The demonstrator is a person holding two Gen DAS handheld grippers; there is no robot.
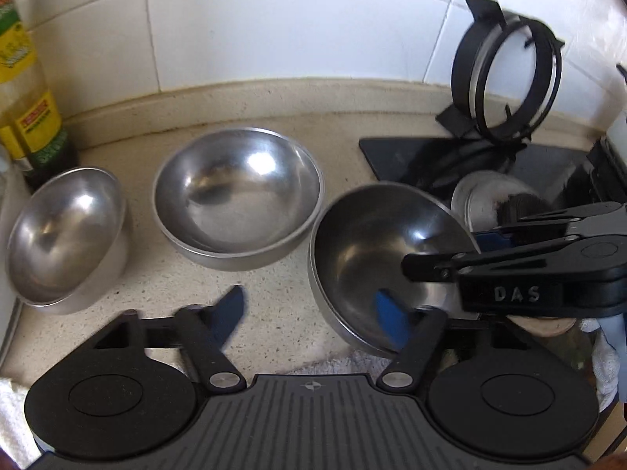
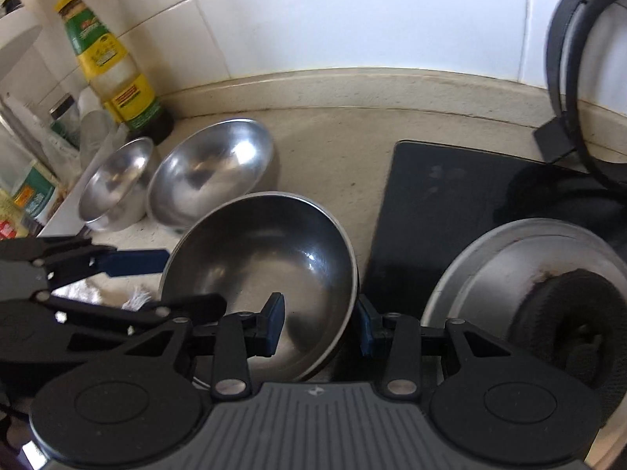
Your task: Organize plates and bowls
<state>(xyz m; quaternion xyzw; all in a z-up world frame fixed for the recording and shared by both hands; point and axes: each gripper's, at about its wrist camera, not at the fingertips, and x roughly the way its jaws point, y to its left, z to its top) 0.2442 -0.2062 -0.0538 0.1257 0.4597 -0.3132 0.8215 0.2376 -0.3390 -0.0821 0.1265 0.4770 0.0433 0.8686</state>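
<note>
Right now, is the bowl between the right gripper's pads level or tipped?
Tipped: the held bowl leans with its far rim raised, its near wall clamped by the right gripper.

A yellow-labelled oil bottle [image 2: 113,74] stands by the tiled wall [image 1: 274,19]; a black pan support ring [image 1: 505,74] leans upright behind the black hob [image 2: 443,211].

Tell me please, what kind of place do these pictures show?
Most likely a home kitchen counter: a white tiled wall behind, a black gas hob with its pan support leaning upright, a cooking oil bottle, and steel bowls.
</note>
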